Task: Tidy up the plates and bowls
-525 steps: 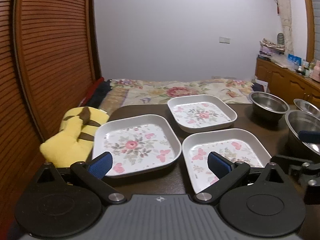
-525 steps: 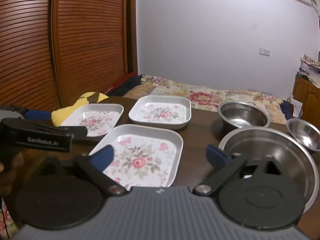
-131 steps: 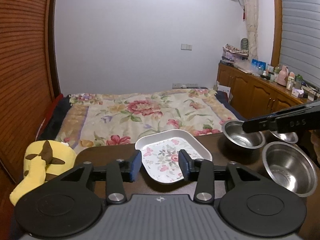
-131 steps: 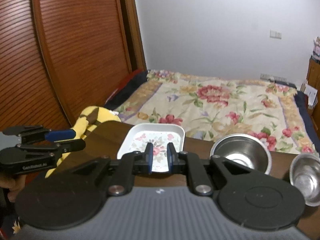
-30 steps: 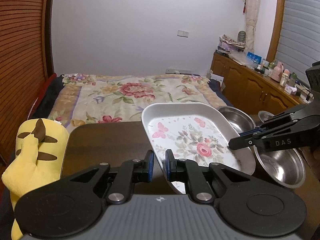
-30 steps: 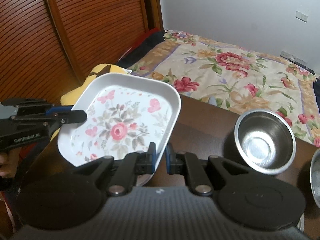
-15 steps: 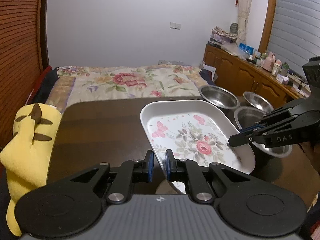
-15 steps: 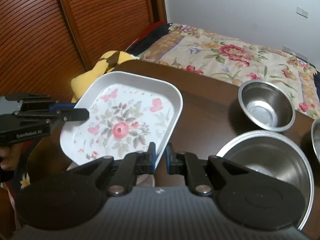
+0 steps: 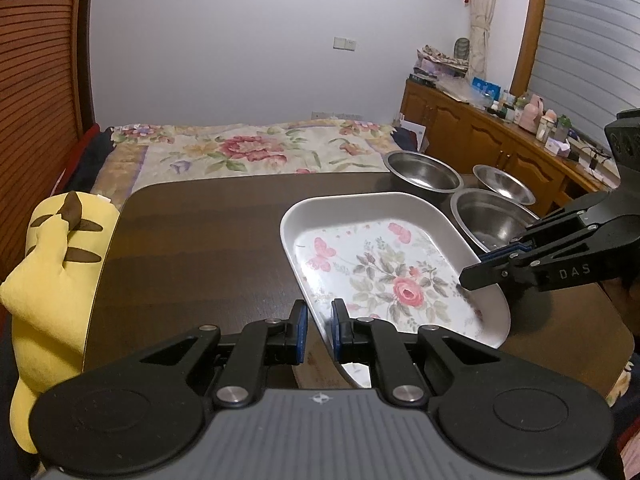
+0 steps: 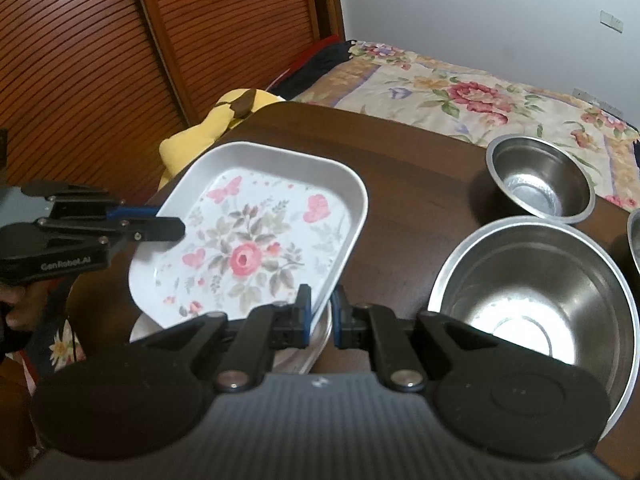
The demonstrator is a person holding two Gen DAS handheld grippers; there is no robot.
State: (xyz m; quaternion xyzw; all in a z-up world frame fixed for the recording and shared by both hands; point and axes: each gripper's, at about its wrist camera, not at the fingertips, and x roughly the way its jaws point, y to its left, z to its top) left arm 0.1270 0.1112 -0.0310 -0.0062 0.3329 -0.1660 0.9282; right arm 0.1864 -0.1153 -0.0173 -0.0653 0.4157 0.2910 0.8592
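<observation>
Stacking step: the left tongs point(image 9: 316, 330) and right tongs point(image 10: 321, 316) are each clamped tight on opposite rims of the white square floral plate point(image 10: 256, 248), held tilted just above the plate stack point(image 10: 312, 350) on the dark wooden counter point(image 10: 400, 168). Next, it likely needs levelling over the stack, then lowering.

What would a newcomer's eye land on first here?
The white square plate with a pink rose print, held tilted above the dark wooden table by both claws: left claw on one rim, right claw on the opposite. Next, the three shiny steel bowls to its right and the yellow plush toy at the table's left edge.
</observation>
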